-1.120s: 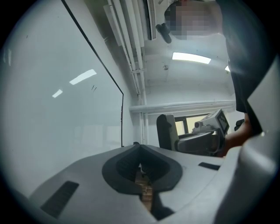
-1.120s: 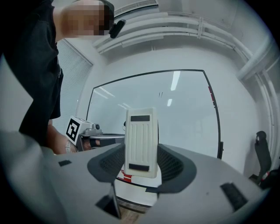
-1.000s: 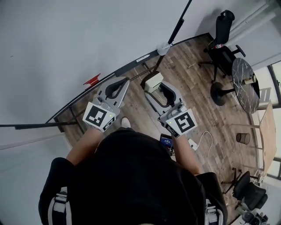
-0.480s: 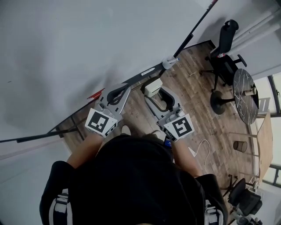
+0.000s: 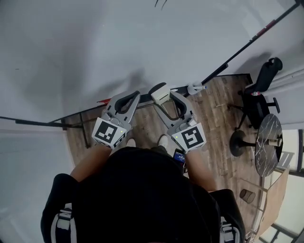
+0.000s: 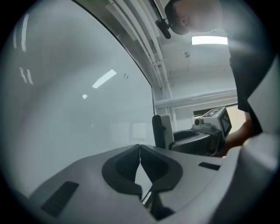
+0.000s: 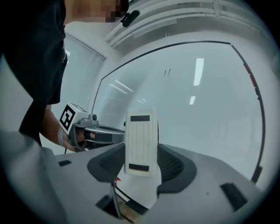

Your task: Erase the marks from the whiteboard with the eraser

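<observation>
A large whiteboard (image 5: 95,42) fills the upper head view, with small dark marks (image 5: 159,4) at its top edge. The same marks (image 7: 166,72) show high on the board in the right gripper view, and the marks (image 6: 126,77) are faint in the left gripper view. My right gripper (image 5: 161,93) is shut on a white ribbed eraser (image 7: 141,142), held upright near the board's lower part. The eraser (image 5: 159,92) sits just right of my left gripper (image 5: 129,98). In the left gripper view, the left gripper (image 6: 140,151) has its jaws shut together on nothing.
The board's black lower frame (image 5: 57,123) runs across, with a red item (image 5: 105,100) on it and a white fitting (image 5: 195,88) on a black pole. On the wooden floor (image 5: 209,118) to the right stand an office chair (image 5: 259,95) and a round table (image 5: 267,142).
Both grippers have risen and closed in on the whiteboard, the right one carrying the eraser. The marks have come into the head view at the top.
</observation>
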The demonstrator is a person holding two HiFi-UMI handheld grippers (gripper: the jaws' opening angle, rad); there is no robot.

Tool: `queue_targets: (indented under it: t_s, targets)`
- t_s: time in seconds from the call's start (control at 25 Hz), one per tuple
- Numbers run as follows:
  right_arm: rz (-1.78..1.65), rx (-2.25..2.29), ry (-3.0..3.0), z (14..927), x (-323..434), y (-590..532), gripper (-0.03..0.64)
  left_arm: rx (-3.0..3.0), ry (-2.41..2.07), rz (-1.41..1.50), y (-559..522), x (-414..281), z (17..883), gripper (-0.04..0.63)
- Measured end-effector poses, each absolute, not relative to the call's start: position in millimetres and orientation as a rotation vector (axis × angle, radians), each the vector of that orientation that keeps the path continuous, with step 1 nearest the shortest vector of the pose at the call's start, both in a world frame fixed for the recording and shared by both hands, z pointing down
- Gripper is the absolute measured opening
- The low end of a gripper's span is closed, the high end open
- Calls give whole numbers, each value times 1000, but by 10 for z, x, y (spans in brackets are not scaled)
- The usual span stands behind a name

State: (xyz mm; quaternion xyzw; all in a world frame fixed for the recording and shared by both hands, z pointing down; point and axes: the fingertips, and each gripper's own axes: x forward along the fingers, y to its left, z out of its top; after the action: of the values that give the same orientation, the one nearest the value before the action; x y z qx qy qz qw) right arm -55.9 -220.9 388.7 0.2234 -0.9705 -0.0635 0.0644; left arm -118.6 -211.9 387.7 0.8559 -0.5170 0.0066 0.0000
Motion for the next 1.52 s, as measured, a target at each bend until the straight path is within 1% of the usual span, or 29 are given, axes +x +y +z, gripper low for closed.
queue_targets:
  t_s: [0.4,0.6,0.88,1.0,1.36,1.52]
  targets:
    - [-455,277,-2904,3813,-304,-2653,229,2385,-2030,-1,-2376,-962,3727,6]
    - [-691,187,-2808,3386,-372,-2681,229,2299,-2174,24,-2320,-1068,3514,6]
    - [-1204,357,-2462,2522,-574,-2887,227,2284,-2246,59,-2331,-1264,3239,5]
    - [-1355,386,-2317,2220,-668,-2920,227,2302,-2260,58,-2362,-1336,3098,5]
    - [-1573,605,-2150,1007,-900,-3027,227,2344,-2241,-15,-2342,-1484,2928,6]
    - [-1559,657,-2071,818,-1030,-3126,227,2341,-2252,-40,-2276,-1539,2877,6]
